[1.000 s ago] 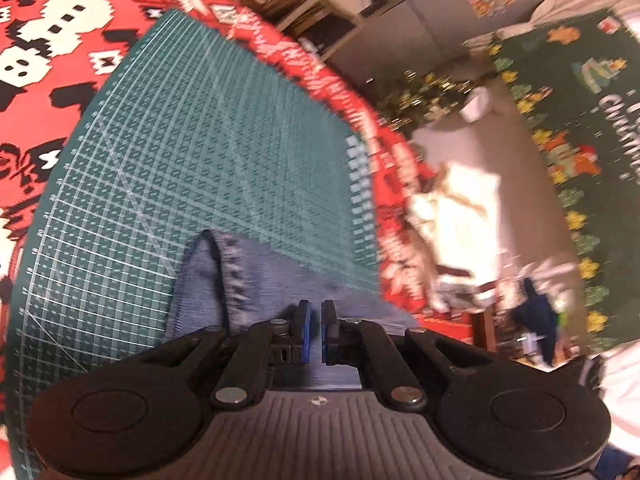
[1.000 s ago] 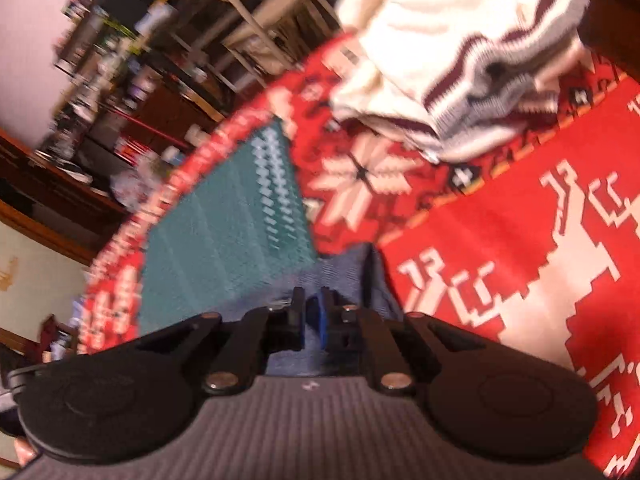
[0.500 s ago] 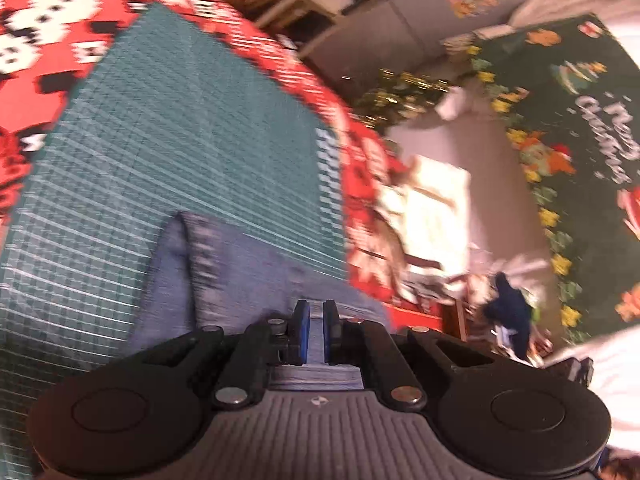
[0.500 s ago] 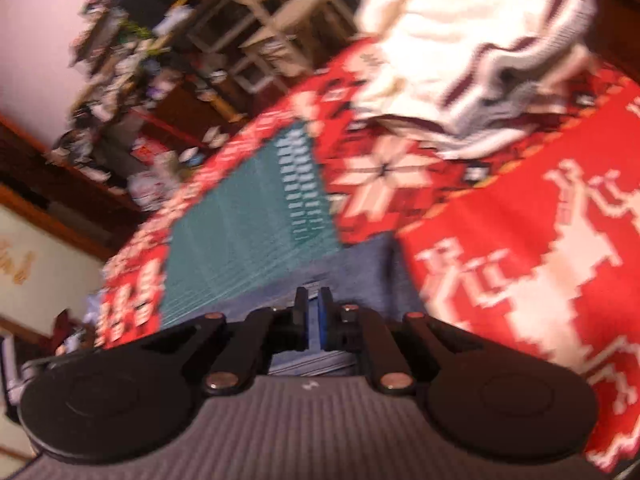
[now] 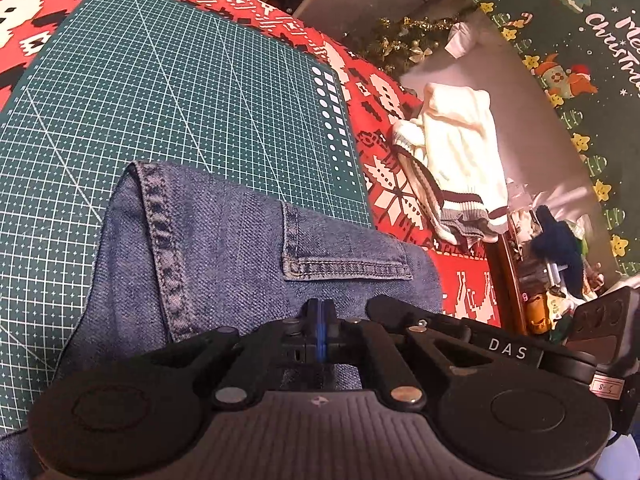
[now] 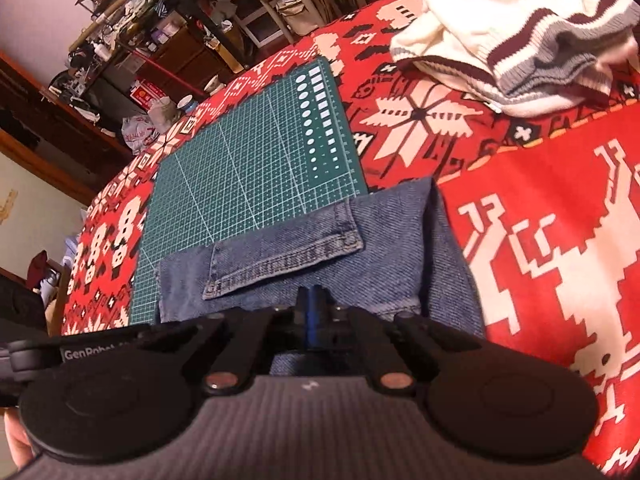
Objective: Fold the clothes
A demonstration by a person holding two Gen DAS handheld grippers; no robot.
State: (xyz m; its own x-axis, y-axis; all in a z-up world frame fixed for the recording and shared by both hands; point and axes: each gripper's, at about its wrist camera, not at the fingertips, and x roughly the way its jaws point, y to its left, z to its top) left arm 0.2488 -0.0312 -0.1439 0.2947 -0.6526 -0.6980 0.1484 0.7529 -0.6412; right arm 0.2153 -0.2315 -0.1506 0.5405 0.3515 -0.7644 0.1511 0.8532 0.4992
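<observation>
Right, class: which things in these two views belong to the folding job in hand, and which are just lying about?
Part of the job:
- denim garment
- left gripper, shut on the denim
- right gripper, shut on the denim

Just lying about:
- cream striped sweater
- green cutting mat, under the denim
- red patterned tablecloth

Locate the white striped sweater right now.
The white striped sweater lies bunched on the red tablecloth, upper right in the right wrist view, beyond the jeans and cutting mat.
</observation>
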